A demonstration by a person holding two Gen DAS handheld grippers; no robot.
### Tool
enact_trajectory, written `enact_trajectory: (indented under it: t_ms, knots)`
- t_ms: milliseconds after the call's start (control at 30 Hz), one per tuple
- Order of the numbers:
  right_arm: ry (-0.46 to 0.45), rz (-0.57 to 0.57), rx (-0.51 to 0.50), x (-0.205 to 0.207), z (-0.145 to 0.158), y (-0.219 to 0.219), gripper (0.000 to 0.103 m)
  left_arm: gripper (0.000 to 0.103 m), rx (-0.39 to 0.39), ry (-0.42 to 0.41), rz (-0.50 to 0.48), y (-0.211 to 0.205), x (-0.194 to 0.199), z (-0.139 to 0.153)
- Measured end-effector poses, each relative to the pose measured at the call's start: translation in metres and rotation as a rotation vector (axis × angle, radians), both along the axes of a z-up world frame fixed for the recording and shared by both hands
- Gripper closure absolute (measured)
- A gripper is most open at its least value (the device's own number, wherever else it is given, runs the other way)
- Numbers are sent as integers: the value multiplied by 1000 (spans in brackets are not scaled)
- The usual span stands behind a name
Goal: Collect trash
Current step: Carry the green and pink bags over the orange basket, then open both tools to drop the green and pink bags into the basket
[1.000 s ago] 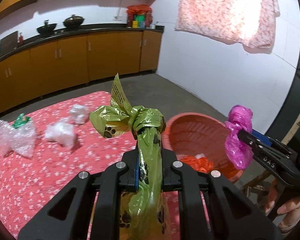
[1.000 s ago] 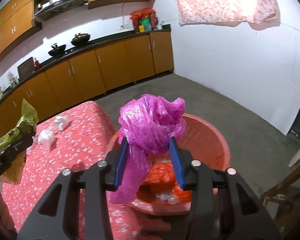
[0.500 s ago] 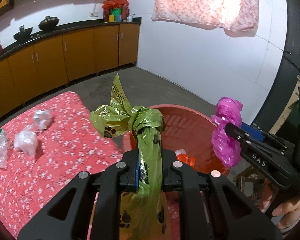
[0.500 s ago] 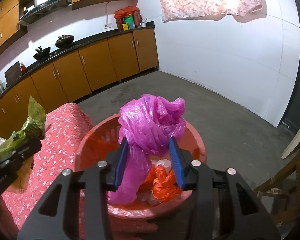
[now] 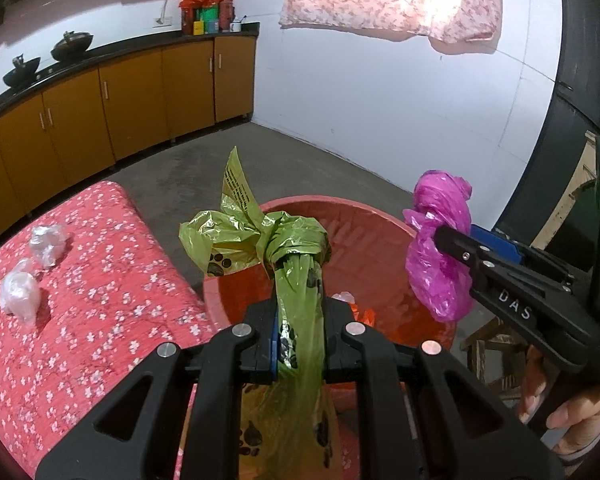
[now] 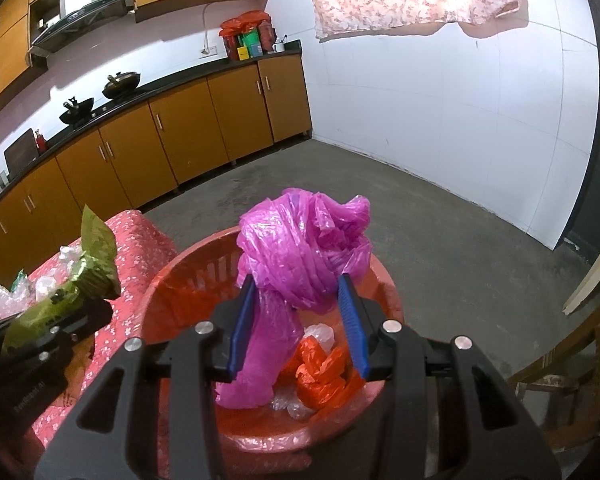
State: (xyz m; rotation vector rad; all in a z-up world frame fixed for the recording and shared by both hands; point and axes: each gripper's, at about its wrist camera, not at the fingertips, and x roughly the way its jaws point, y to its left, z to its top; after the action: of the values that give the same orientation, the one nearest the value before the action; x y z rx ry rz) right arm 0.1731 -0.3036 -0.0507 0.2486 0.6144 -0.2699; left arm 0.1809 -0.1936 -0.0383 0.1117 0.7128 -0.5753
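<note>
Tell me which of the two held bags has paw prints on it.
The green bag in the left gripper; the magenta bag in the right gripper is plain.

Both grippers [image 5: 300, 332] [image 6: 298, 320] are black plastic with silver screws and blue pads; one arm reads "DAS" in white.

White capital letters "DAS" stand on the black arm of the right tongs [image 5: 454, 242], seen from the left wrist. Dark small print runs along the green bag [image 5: 276, 240] (its upright flap), too fine to read.
</note>
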Motion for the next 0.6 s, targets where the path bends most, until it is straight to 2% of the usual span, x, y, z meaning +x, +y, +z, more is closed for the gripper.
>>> enact_trajectory:
  t_ms: [600]
  knots:
    - [13, -14, 27, 13, -12, -16, 62, 89, 29, 35, -39, -27, 15, -16]
